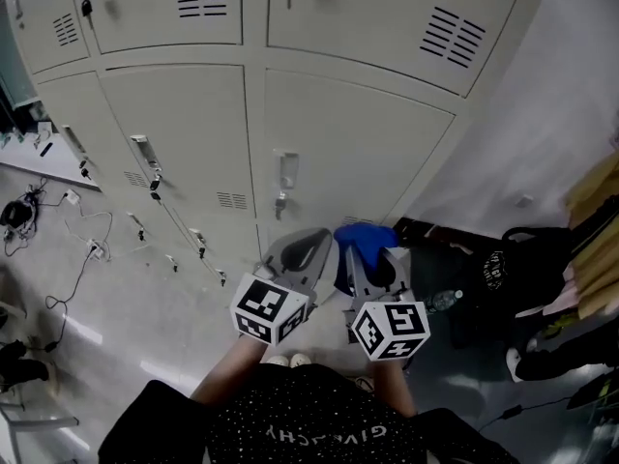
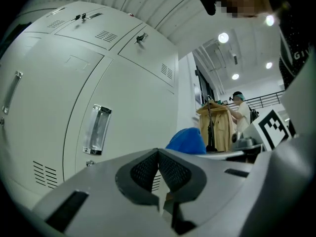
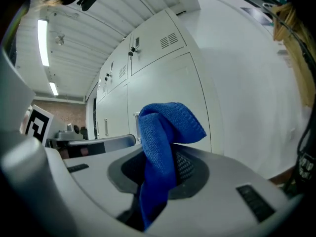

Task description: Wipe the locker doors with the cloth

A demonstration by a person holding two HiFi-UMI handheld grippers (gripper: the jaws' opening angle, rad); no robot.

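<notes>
Right gripper [image 3: 158, 168]: jaws clamped on the blue cloth [image 3: 165, 127]. The cloth stands up from between the pads, its top folded over and drooping toward the gripper's right. A loose tail hangs down behind the jaws.

Left gripper [image 2: 159, 169]: jaws together, nothing between them. It is held just left of the right gripper, both at the same height, and the cloth shows past its right jaw.

Ahead of both grippers: a pale lower locker door [image 1: 348, 153]. Whether the cloth touches it cannot be told. Door handle [image 2: 97, 130] is ahead and left of the left gripper.

Right of the right gripper: plain white wall [image 3: 247, 83], black bag [image 1: 503, 269] on the floor. Far left: cables [image 1: 68, 249].
</notes>
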